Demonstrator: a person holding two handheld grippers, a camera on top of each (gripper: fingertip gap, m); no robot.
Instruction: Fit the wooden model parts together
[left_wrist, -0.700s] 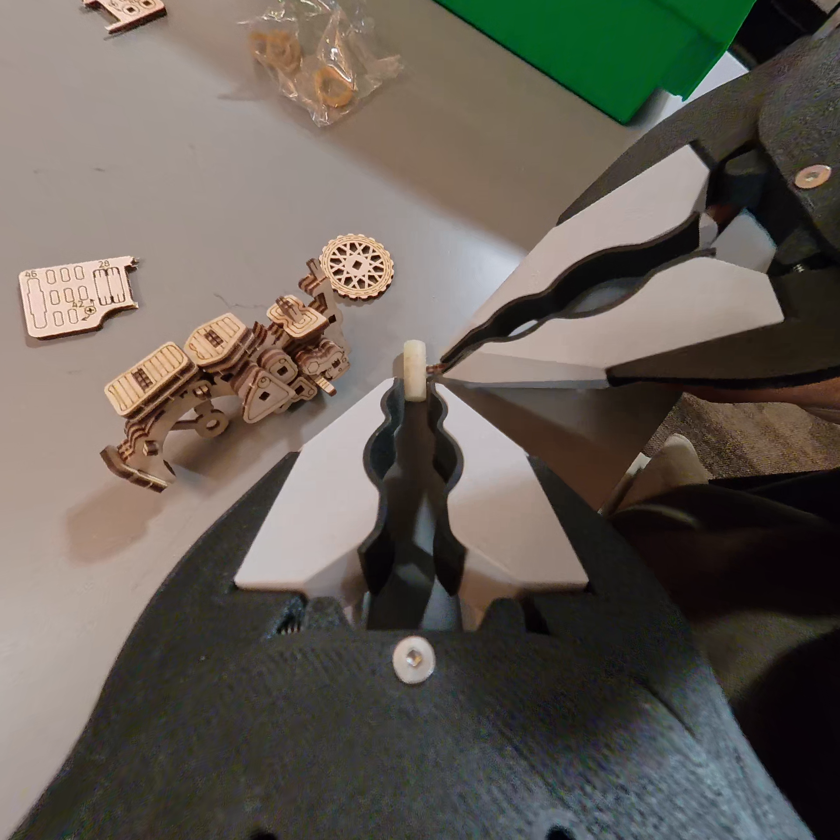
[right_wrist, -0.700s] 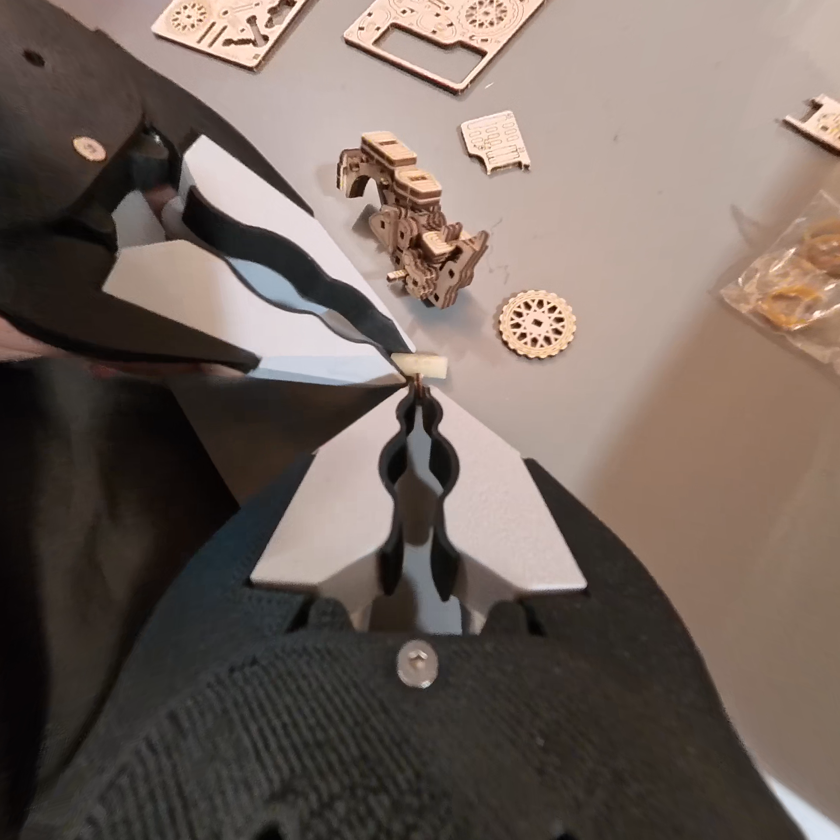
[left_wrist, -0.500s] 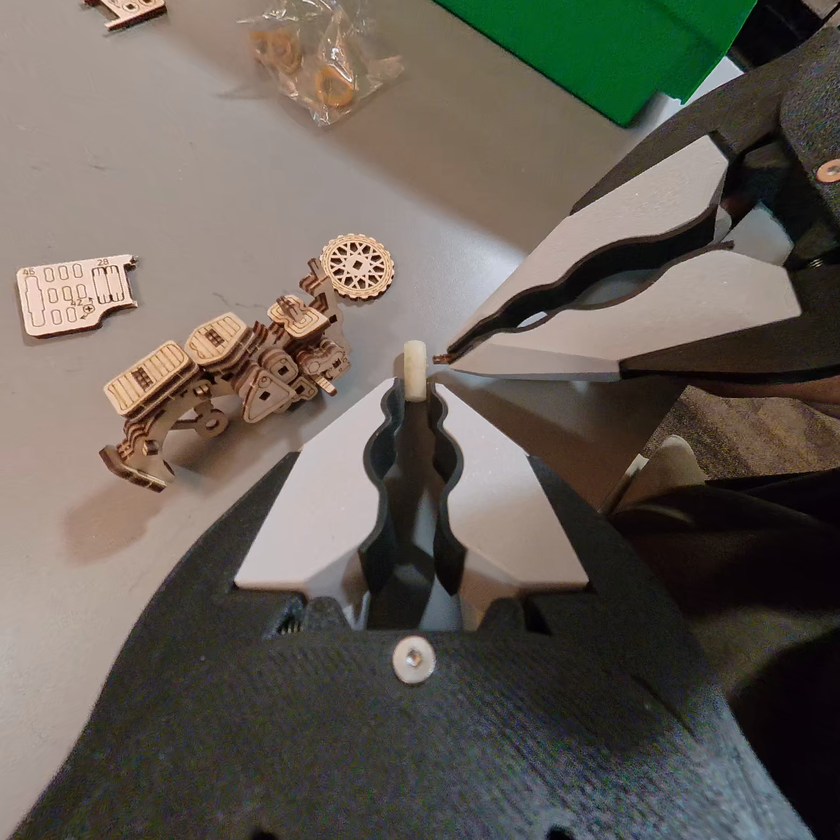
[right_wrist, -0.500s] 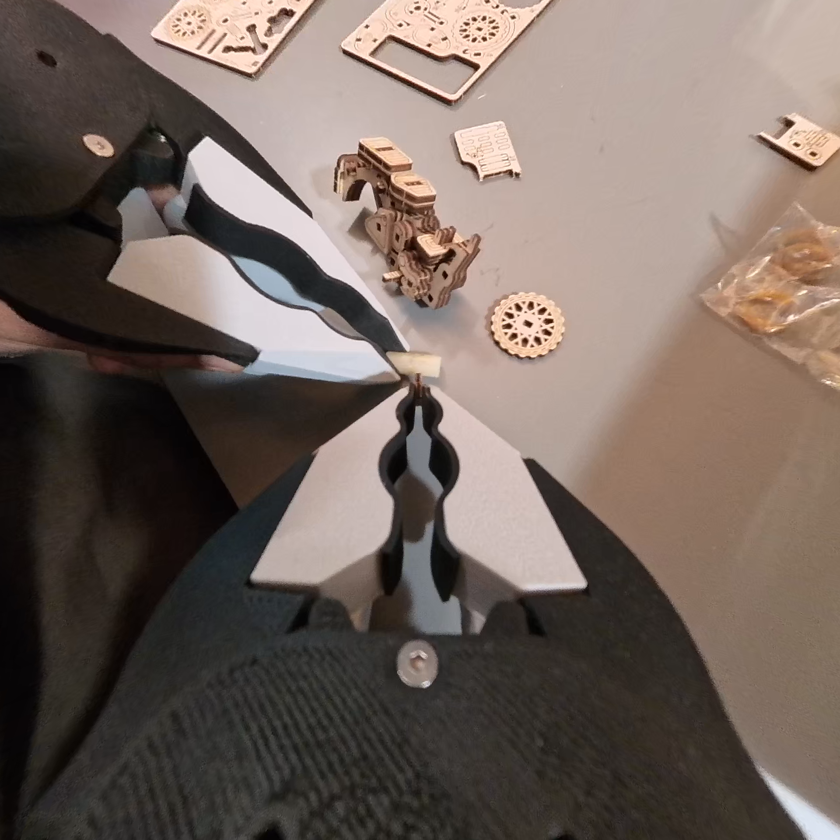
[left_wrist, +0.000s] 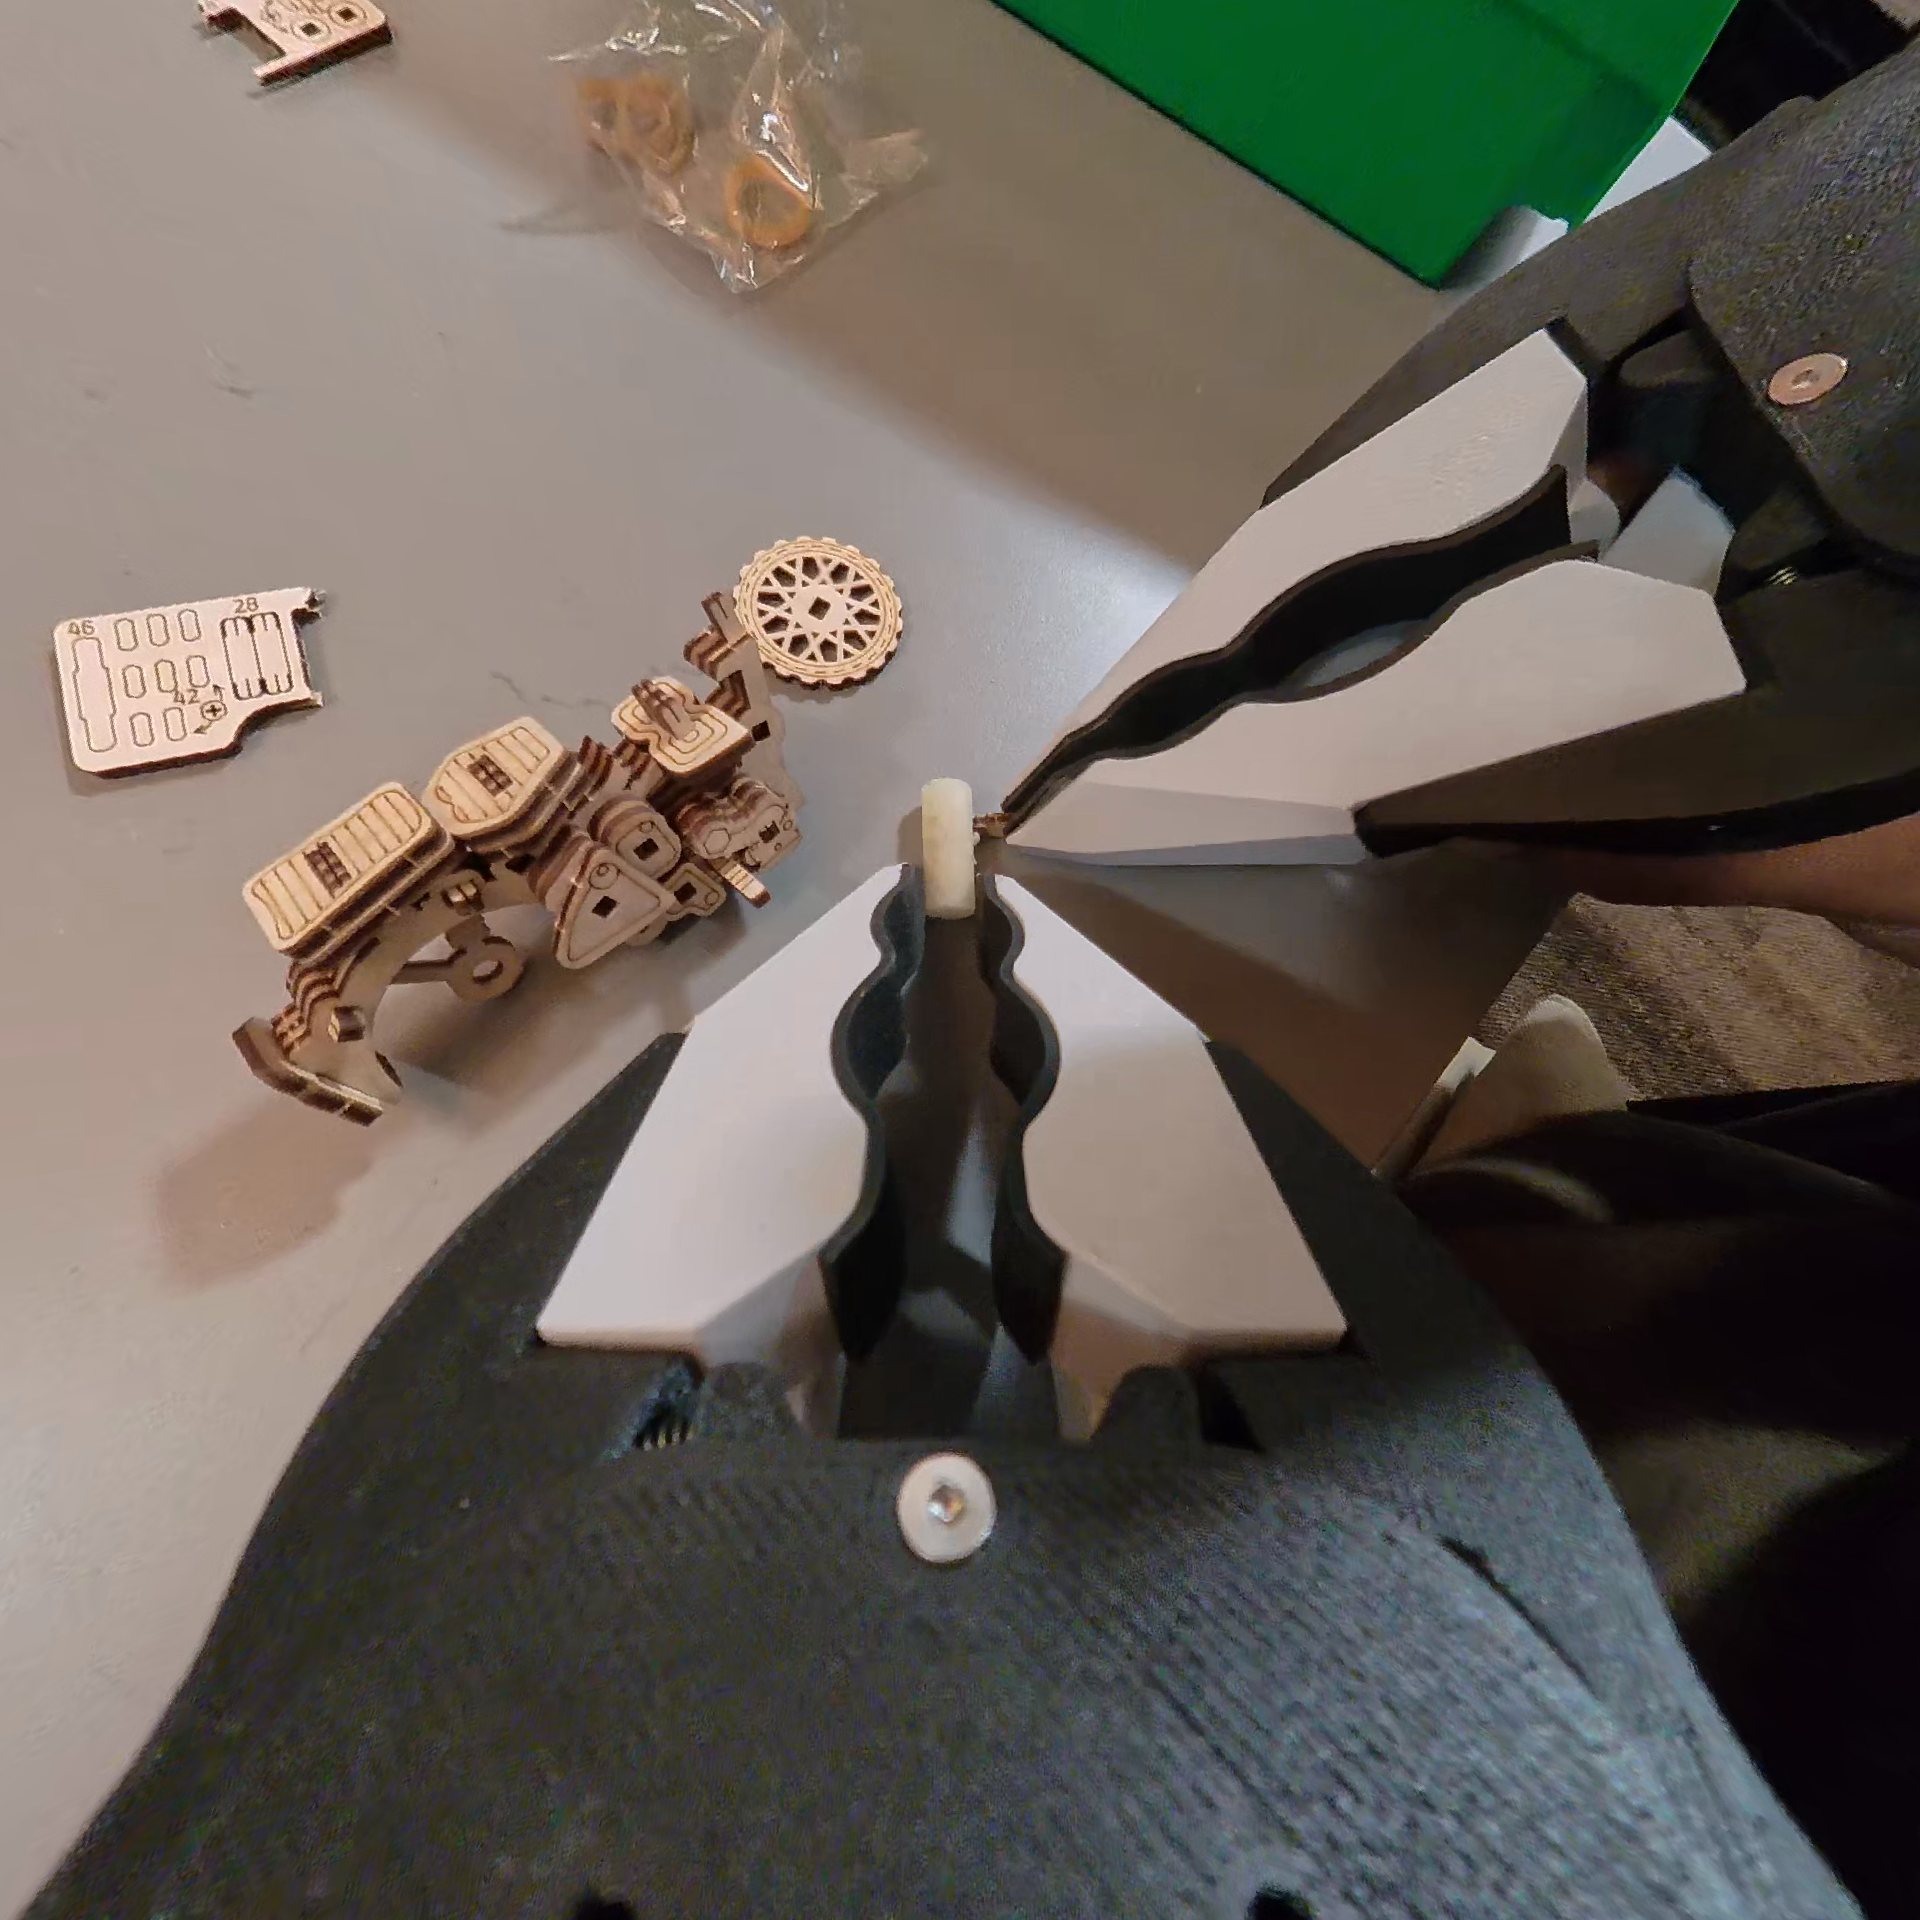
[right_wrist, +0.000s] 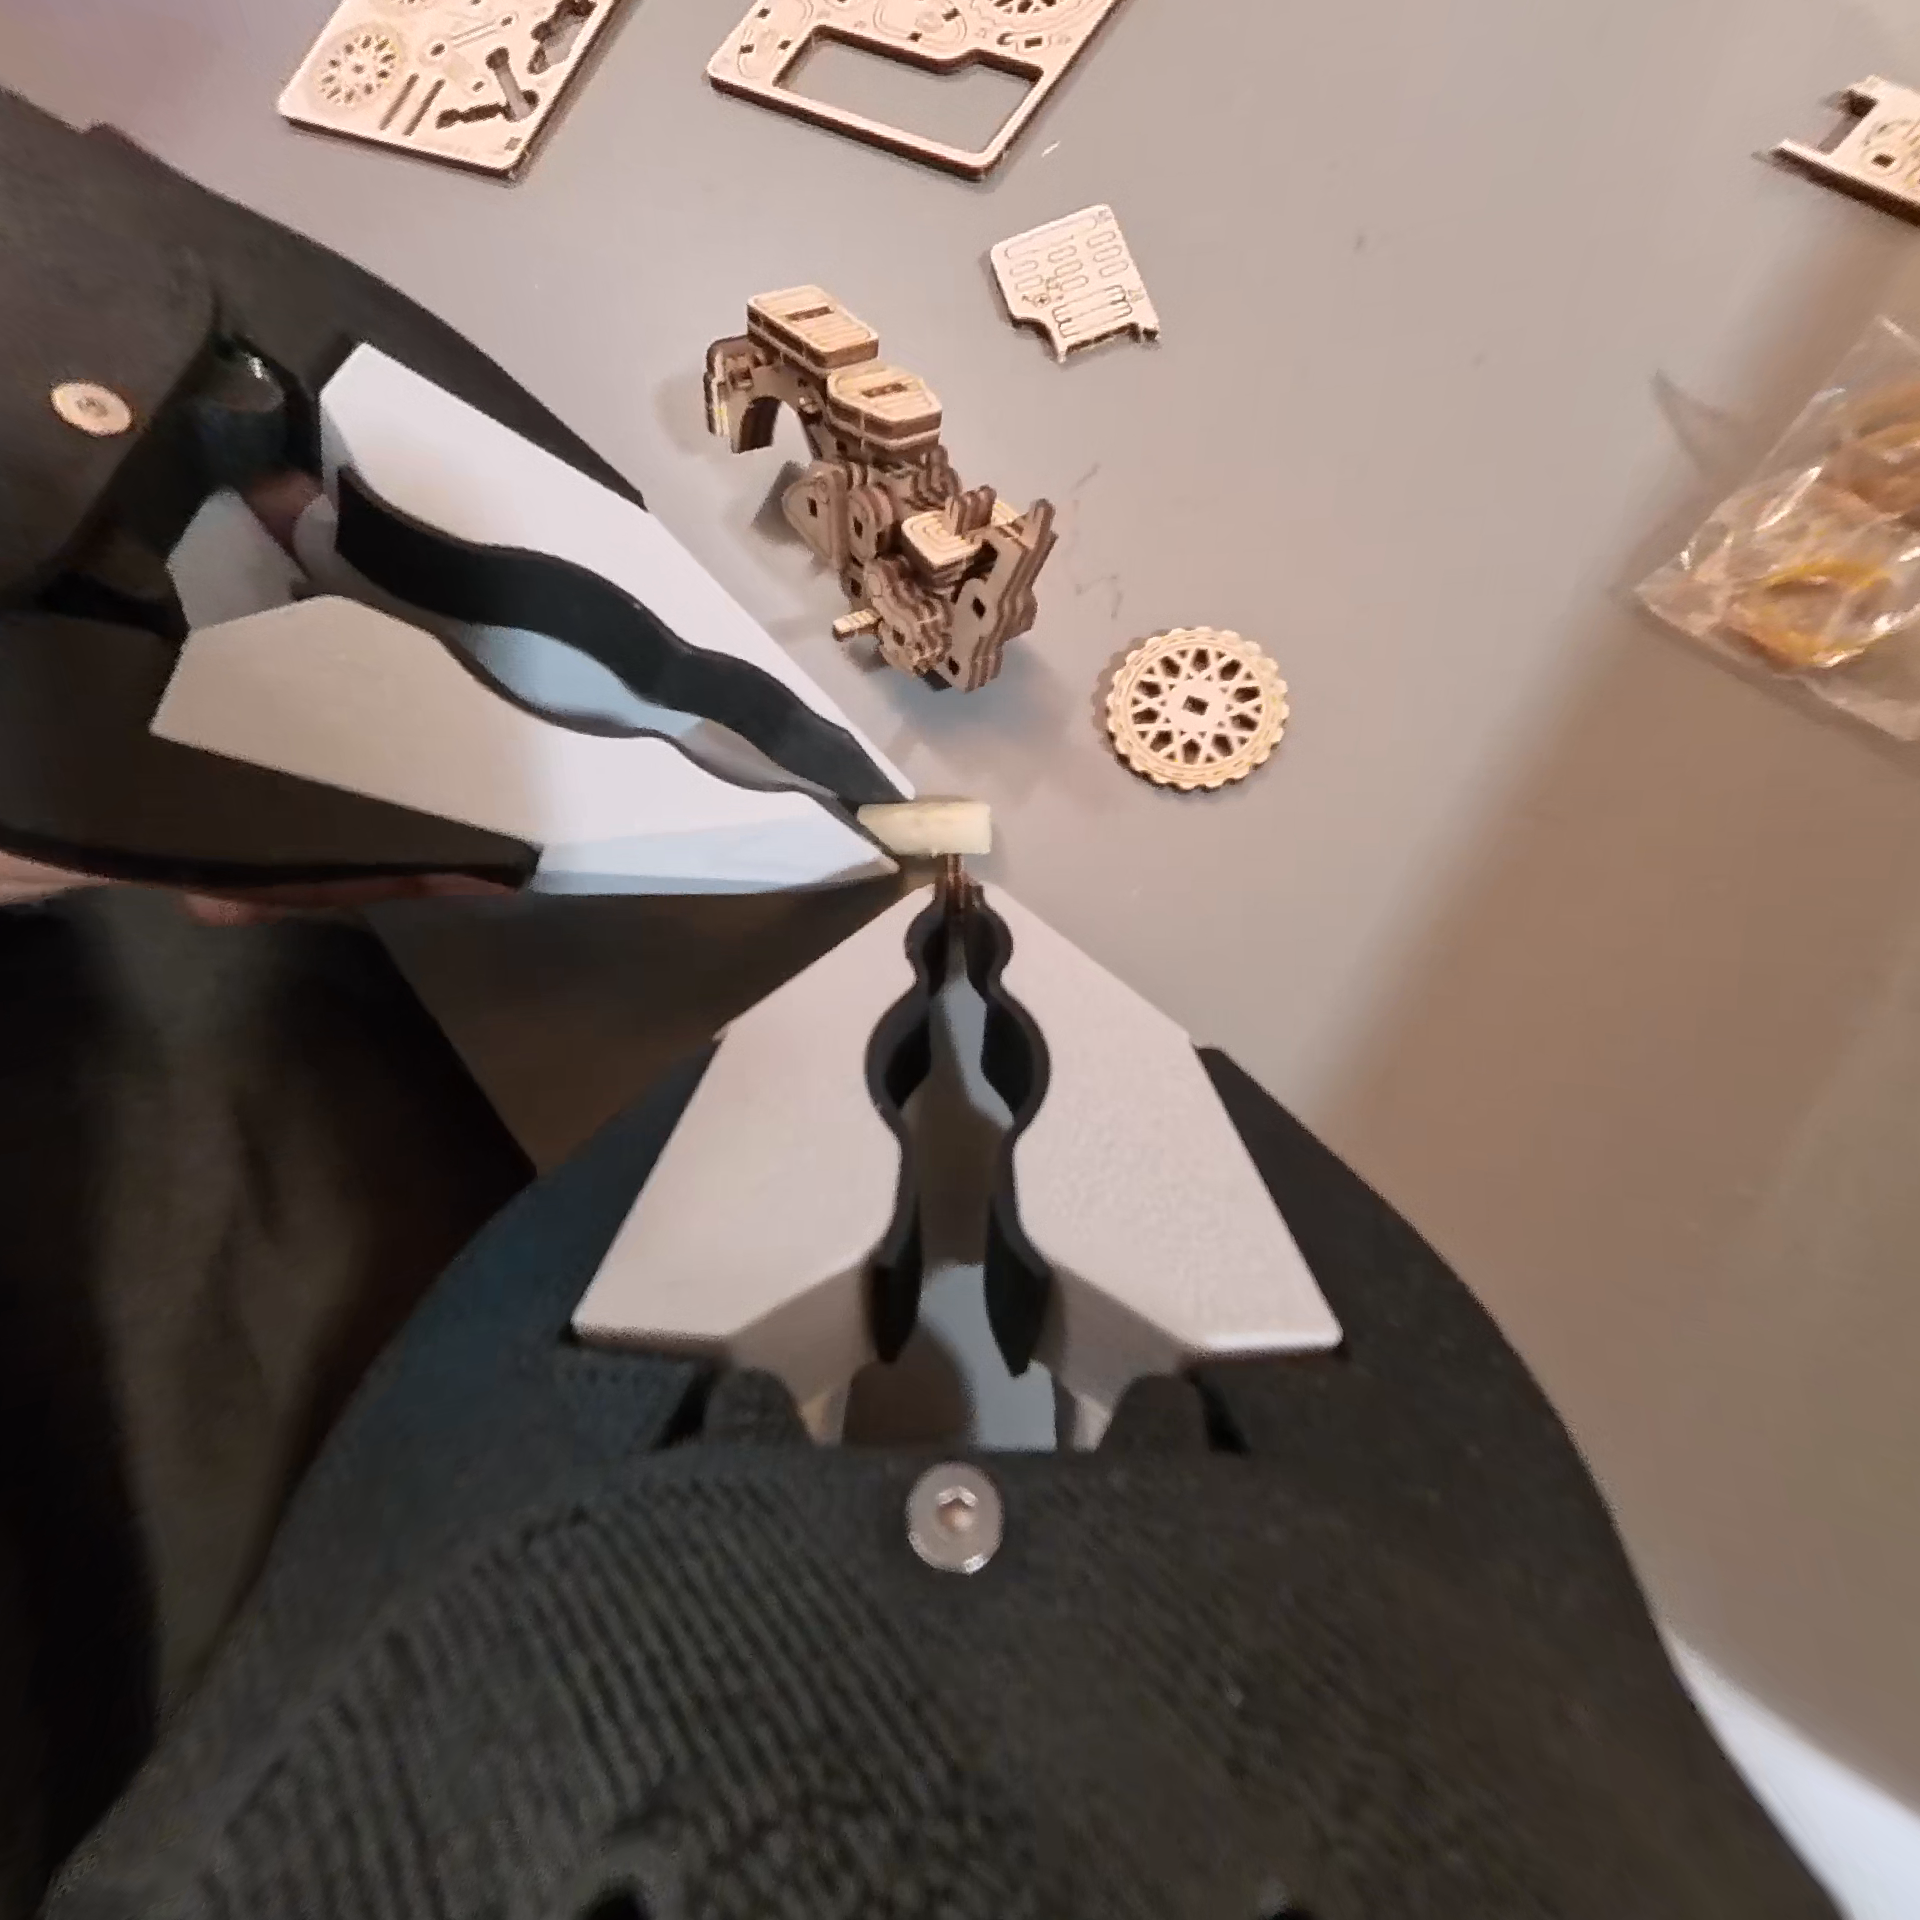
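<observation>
Now we hold the small pale roller (left_wrist: 948, 849) in the air above the bench (left_wrist: 416, 416), pinched edge-on at the tips of our left tongs (left_wrist: 948, 896). Our right tongs (right_wrist: 954, 902) are pressed together on a thin brown pin (right_wrist: 952, 871), whose tip touches the flat side of the roller; whether it has entered a hole we cannot tell, because the place is too small to see.

We judge that the step in hand is to push the pin into the roller. To do it well we should keep the pin square to the roller's face, press slowly along the pin's own line, and hold the roller firm so it does not turn or slip out. A pin this thin may bend or snap if we push at an angle.

Beyond the roller, on the bench, the half-built wooden model (left_wrist: 520, 852) lies on its side, with a loose spoked wheel (left_wrist: 819, 613) just beside it. Farther from the roller are a small part sheet (left_wrist: 187, 681), a clear bag of rings (left_wrist: 727, 156), and, in the right wrist view, two larger cut sheets (right_wrist: 447, 73) at the far edge.
</observation>
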